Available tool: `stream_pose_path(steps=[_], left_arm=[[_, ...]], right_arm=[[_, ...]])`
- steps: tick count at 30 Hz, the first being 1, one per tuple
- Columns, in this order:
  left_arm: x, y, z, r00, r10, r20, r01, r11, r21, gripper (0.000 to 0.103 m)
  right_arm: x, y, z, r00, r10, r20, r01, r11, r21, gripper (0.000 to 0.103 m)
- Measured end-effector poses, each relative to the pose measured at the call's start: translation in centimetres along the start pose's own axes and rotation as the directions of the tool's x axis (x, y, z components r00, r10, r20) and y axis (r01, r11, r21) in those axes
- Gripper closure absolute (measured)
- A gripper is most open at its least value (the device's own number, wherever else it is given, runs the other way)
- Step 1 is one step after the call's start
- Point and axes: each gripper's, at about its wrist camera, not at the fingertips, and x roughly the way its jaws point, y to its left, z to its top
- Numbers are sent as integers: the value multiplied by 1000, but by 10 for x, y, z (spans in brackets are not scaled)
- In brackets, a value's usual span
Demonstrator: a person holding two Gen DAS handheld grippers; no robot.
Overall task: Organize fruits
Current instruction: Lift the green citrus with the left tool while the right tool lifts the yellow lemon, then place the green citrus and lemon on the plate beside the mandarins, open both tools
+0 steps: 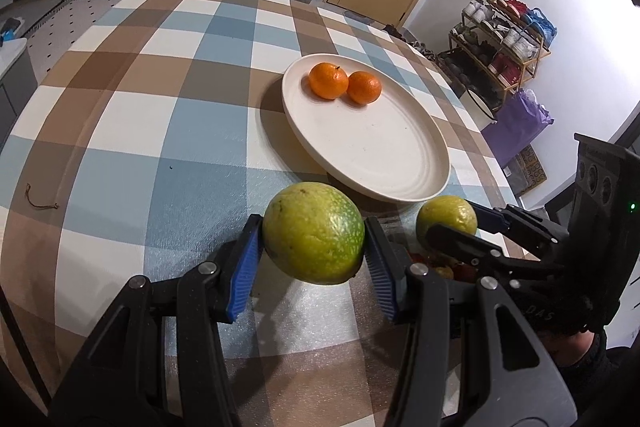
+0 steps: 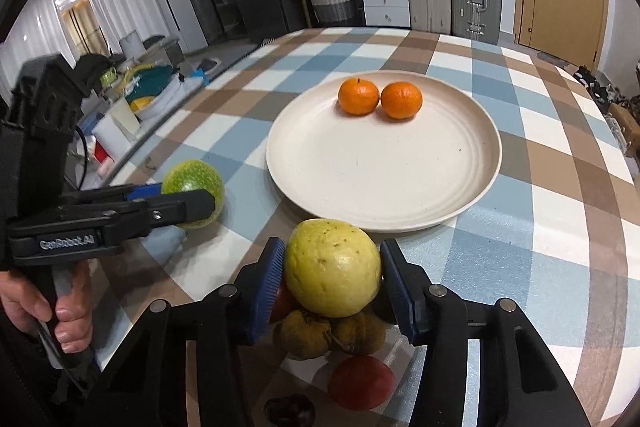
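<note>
A cream plate [image 1: 384,155] [image 2: 384,179] on the checked tablecloth holds two small oranges [image 1: 329,81] [image 1: 363,87] [image 2: 358,96] [image 2: 401,100] at its far side. My left gripper [image 1: 314,247] is shut on a green citrus fruit [image 1: 314,233], held just above the cloth near the plate's near-left rim; it also shows in the right wrist view [image 2: 193,193]. My right gripper [image 2: 332,279] is shut on a yellow-green fruit [image 2: 333,267] [image 1: 446,217], held above a pile of loose fruit in front of the plate.
Under the right gripper lie two brownish-yellow fruits [image 2: 306,333], a red fruit [image 2: 362,381] and a dark fruit [image 2: 290,409]. A bit of twine [image 1: 40,201] lies on the cloth at left. Suitcases, drawers and a door stand beyond the table.
</note>
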Motion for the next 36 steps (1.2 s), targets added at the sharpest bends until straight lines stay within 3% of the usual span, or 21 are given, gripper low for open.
stream_pose_path(steps=[16,26,36], left_arm=[[-5,-22,31,1000,-21,20,20,999,41,56],[20,-51,70,999,-37,8,36,996,84,56],[68,-62,103,999,-16,-29,19,996,87,56]], right_arm=[[-39,-18,14,991,53,125,-63,995,81,53],[-36,-41,40,986,59,157,-79,989,125,53],[-17,-77,68,984,80,159,-110,975,195,53]])
